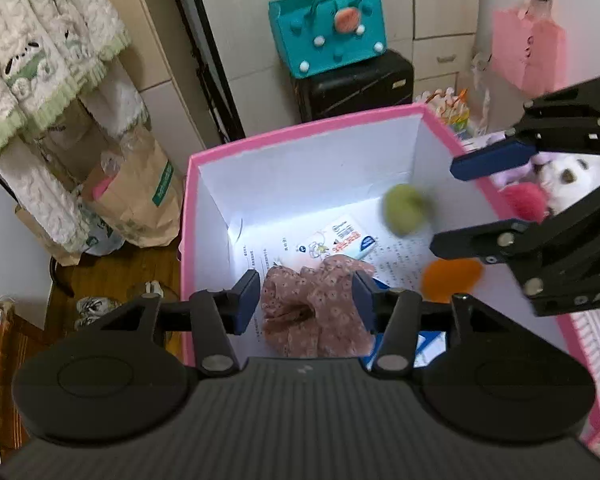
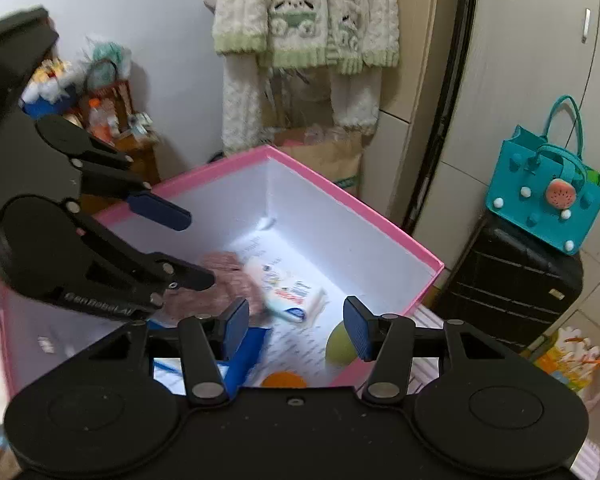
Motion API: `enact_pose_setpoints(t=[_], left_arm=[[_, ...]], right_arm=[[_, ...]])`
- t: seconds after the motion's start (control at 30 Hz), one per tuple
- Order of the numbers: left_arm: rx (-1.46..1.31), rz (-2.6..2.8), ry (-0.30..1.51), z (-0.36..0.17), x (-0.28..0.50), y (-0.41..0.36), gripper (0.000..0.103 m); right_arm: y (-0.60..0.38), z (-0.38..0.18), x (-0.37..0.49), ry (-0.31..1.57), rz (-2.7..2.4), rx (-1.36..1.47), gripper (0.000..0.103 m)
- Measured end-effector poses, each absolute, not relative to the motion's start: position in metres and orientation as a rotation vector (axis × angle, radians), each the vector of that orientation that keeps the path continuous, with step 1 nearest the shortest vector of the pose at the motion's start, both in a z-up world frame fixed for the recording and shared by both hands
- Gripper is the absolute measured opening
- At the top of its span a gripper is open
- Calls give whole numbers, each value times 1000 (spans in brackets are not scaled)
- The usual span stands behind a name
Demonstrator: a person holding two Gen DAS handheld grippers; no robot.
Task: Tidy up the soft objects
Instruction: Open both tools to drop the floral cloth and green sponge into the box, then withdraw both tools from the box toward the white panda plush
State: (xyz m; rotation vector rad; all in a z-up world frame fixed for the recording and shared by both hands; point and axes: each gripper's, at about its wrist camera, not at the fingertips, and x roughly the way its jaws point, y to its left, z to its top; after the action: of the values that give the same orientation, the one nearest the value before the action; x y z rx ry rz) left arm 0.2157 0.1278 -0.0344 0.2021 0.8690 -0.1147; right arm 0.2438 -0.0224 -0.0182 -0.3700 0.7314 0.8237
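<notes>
A pink box (image 1: 300, 130) with white inner walls stands open below both grippers. My left gripper (image 1: 306, 300) hangs open over it. A pink floral fabric piece (image 1: 320, 312) lies between its pads, and a gap shows at the left pad. My right gripper (image 1: 444, 208) is open at the box's right wall. Just left of its tips is a blurred green ball (image 1: 406, 210), held by nothing. An orange ball (image 1: 450, 280) rests on the box floor. In the right wrist view the right gripper (image 2: 296, 324) is open above the green ball (image 2: 338, 346) and the orange ball (image 2: 284, 380).
Printed sheets and a small carton (image 2: 292, 296) line the box floor. Plush toys (image 1: 560, 176) lie beyond the right wall. A teal bag (image 1: 328, 32) sits on a black suitcase (image 1: 356, 84). Paper bags (image 1: 140, 200) and hanging knitwear (image 1: 40, 60) stand at left.
</notes>
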Motion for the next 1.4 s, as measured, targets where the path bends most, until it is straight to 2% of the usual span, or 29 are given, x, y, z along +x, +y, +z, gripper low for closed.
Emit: enact_pose_setpoints(t=[0.2, 0.37, 0.77, 0.83, 0.93, 1.17, 1.3, 1.4], left_arm=[[166, -146, 852, -4, 182, 132, 62], [154, -162, 838, 18, 157, 132, 64], [163, -214, 826, 51, 101, 117, 80], [163, -234, 825, 54, 92, 113, 89], [187, -250, 810, 56, 79, 106, 97], [233, -280, 797, 49, 49, 88, 97], [265, -317, 804, 41, 39, 72, 97], [309, -354, 813, 32, 35, 61, 97]], right_arm=[[-49, 4, 223, 768, 843, -249, 58], [-66, 17, 202, 783, 855, -204, 58], [-97, 54, 134, 693, 840, -233, 59], [-104, 60, 125, 688, 848, -232, 60], [-114, 66, 112, 684, 865, -227, 60], [-134, 65, 85, 685, 876, -211, 60], [-144, 61, 72, 694, 879, -213, 68], [-154, 56, 63, 698, 886, -235, 69]])
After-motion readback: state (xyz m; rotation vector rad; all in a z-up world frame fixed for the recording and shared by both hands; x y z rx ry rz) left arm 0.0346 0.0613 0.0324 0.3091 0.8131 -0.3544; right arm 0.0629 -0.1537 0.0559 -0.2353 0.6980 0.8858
